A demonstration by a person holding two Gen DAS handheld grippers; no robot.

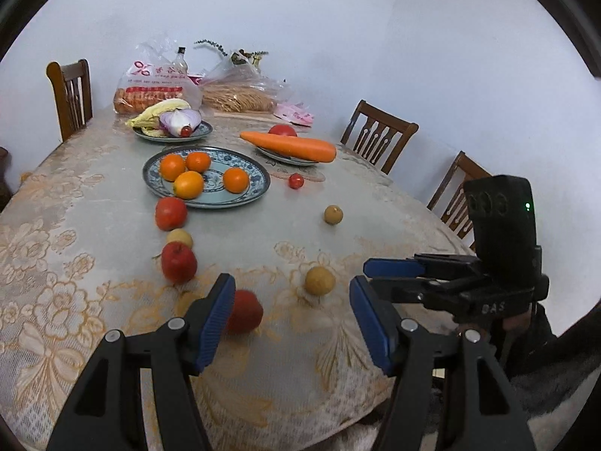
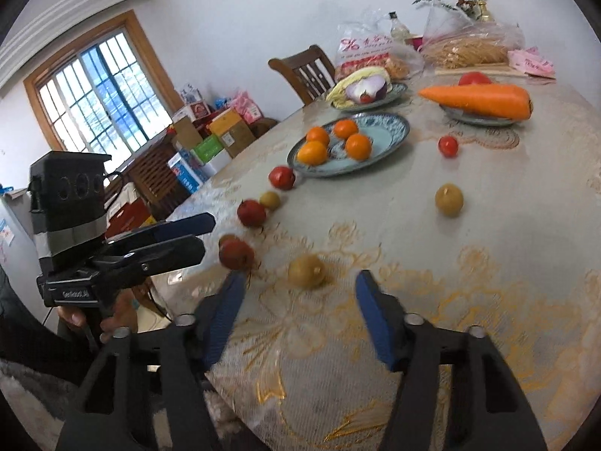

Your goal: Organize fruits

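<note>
Left tongs (image 1: 289, 314) spread wide, gripping nothing, low over near worktop (image 1: 263, 233); red fruit (image 1: 244, 312) right at its left finger. Right tongs (image 2: 300, 310) also spread, empty, yellow-brown fruit (image 2: 306, 270) just beyond. Four oranges (image 1: 188, 173) sit on blue patterned plate (image 1: 259, 188) mid-worktop, other fruit scattered near.

Landmark: blue-patterned plate (image 1: 225, 203), resting flat on the table.
Oranges (image 1: 236, 180): four, round, lay on the plate, grouped toward its left half.
Red fruits (image 1: 171, 213): three, formed a line running from the plate's near-left rim toward the table edge; the first touched the rim.
Yellow-brown fruits (image 1: 319, 281): three, small, round; one sat within the red line, two lay apart, near-right of the plate.
Small red fruit (image 1: 296, 180): lay just right of the plate.
</note>
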